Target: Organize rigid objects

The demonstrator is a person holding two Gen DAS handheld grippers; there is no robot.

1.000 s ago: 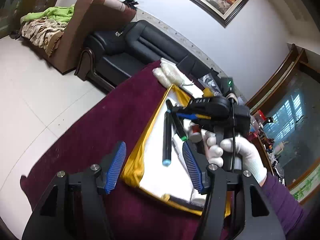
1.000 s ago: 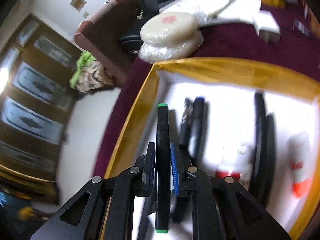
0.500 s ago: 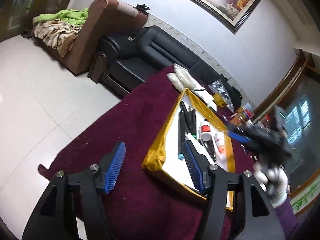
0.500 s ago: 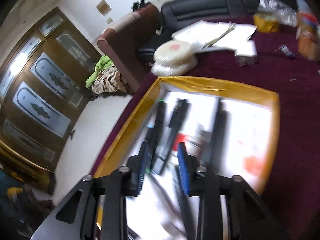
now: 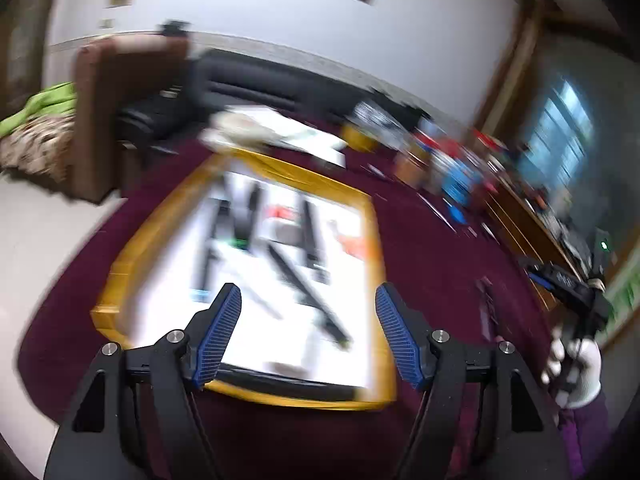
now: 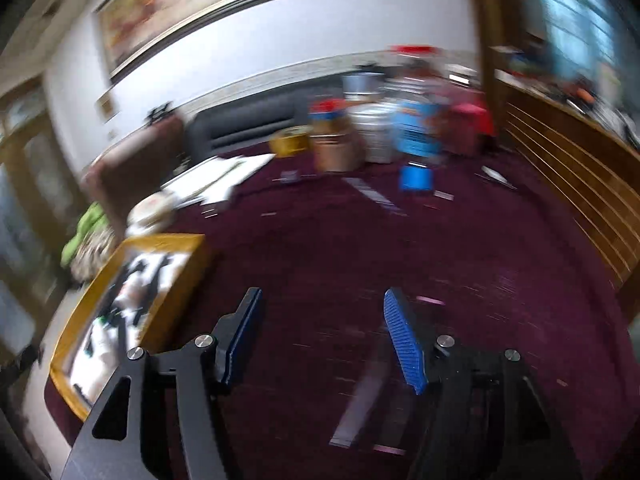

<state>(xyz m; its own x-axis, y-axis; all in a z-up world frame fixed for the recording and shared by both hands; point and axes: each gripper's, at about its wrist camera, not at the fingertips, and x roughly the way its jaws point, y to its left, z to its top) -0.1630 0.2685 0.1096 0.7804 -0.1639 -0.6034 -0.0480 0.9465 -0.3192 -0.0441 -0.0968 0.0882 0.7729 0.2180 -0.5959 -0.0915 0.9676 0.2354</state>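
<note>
A gold-rimmed tray [image 5: 120,272] with a white floor lies on the maroon cloth and holds several black markers [image 5: 244,220] and small bottles, all blurred. My left gripper [image 5: 308,296] hangs over the tray's near edge, its jaws opening with nothing between them. My right gripper [image 6: 323,298] is above bare maroon cloth to the right of the tray [image 6: 188,280], jaws opening and empty. In the left wrist view the right gripper [image 5: 538,274] shows at the far right in a white-gloved hand [image 5: 576,364]. A blurred dark flat strip [image 6: 360,408] lies on the cloth below the right gripper.
Jars and containers [image 6: 332,140] and a blue box [image 6: 416,178] crowd the table's far end, with white papers [image 6: 216,184] beside them. A black sofa [image 5: 248,88] and a brown armchair [image 5: 104,112] stand behind the table. A wooden cabinet [image 6: 580,184] runs along the right.
The right gripper let go of the green-capped black marker in the tray, opened and swung right over the cloth. The left gripper turned to face the tray and widened.
</note>
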